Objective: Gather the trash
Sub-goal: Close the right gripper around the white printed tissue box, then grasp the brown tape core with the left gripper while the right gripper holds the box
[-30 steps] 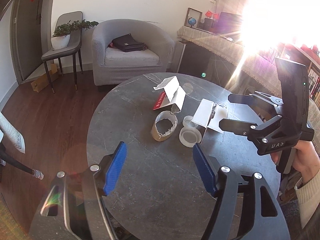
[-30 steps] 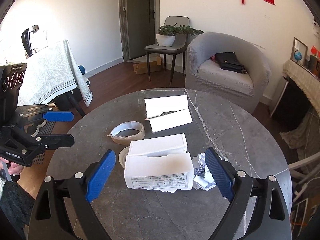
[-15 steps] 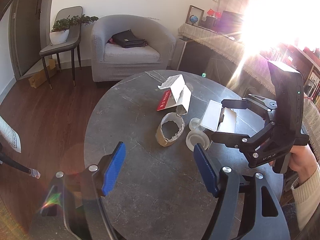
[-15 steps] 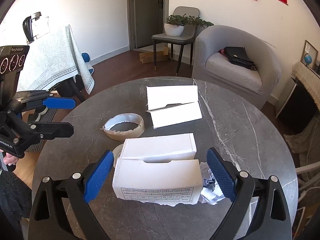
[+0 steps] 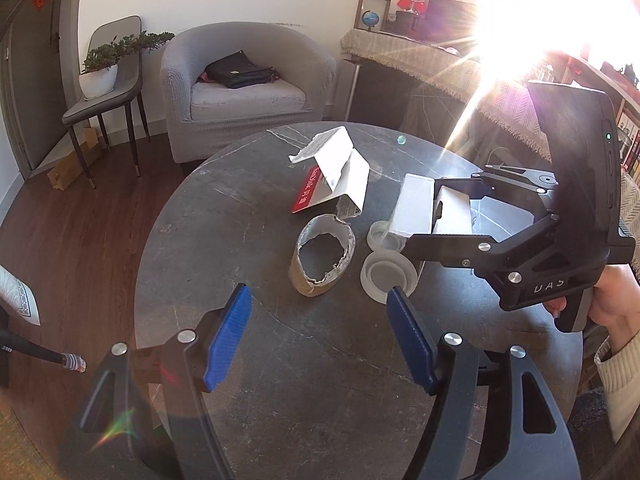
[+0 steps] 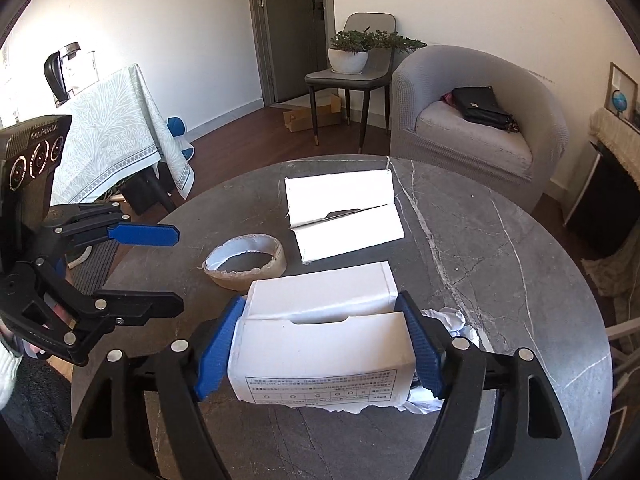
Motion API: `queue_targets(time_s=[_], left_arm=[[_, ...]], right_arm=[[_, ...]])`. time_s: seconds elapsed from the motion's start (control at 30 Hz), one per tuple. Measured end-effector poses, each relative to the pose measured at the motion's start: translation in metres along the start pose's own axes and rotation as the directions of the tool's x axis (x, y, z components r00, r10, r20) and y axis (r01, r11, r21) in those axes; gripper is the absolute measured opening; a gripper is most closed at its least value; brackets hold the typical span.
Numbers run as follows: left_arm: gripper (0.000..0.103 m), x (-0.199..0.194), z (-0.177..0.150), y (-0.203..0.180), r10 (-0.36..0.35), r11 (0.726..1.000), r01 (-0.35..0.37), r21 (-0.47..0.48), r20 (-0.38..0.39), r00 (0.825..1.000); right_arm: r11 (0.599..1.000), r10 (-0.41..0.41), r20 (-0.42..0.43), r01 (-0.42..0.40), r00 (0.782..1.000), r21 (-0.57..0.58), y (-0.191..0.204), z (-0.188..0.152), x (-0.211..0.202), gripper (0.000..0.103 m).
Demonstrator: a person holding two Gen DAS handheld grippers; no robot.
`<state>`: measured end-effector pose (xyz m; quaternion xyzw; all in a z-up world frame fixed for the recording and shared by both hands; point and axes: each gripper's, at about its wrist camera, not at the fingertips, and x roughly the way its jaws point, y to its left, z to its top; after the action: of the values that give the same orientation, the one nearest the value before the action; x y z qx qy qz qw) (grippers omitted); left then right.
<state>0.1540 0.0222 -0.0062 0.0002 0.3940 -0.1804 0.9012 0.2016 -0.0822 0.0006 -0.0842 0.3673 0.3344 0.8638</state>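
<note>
On the round dark stone table (image 6: 500,280) lie several bits of trash. My right gripper (image 6: 320,344) is shut on a white cardboard box (image 6: 320,348), its blue pads pressed on both ends; it also shows in the left wrist view (image 5: 416,208). Crumpled paper (image 6: 452,320) lies just right of the box. A torn tape roll core (image 5: 324,256) and a clear plastic lid (image 5: 388,276) sit in front of my left gripper (image 5: 320,340), which is open and empty above the table. A folded white and red carton (image 5: 336,176) lies further back.
A grey armchair (image 5: 244,92) with a black bag stands beyond the table, a chair with a potted plant (image 5: 104,76) beside it. A cloth-covered table (image 6: 108,132) is at the left in the right wrist view. Strong sun glare fills the upper right of the left wrist view.
My right gripper has moved forward over the white box and closed its pads on it. My left gripper has drifted slightly closer to the tape core, still open.
</note>
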Motion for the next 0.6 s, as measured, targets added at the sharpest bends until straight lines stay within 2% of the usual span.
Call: queue_targets(time_s=[0.13,0.23,0.37,0.6], left_arm=[[0.068,0.010,0.004,0.002,0.027,1.000,-0.027,0.001,-0.017,0.999],[0.064,0.018,0.006,0.005,0.040,0.999,-0.040,-0.001,-0.041,0.998],[0.061,0.026,0.010,0.006,0.049,0.999,-0.049,-0.003,-0.061,0.997],[0.061,0.038,0.014,0.005,0.071,0.997,-0.070,0.015,-0.086,0.994]], right_arm=[[0.997,0.044,0.075,-0.049,0.996,0.062,-0.009,0.007,-0.019,0.077],[0.995,0.048,0.108,-0.057,0.993,0.080,-0.014,0.010,-0.028,0.077],[0.994,0.055,0.110,-0.065,0.992,0.088,-0.020,0.009,-0.031,0.077],[0.988,0.074,0.128,-0.091,0.989,0.125,-0.029,0.008,-0.035,0.077]])
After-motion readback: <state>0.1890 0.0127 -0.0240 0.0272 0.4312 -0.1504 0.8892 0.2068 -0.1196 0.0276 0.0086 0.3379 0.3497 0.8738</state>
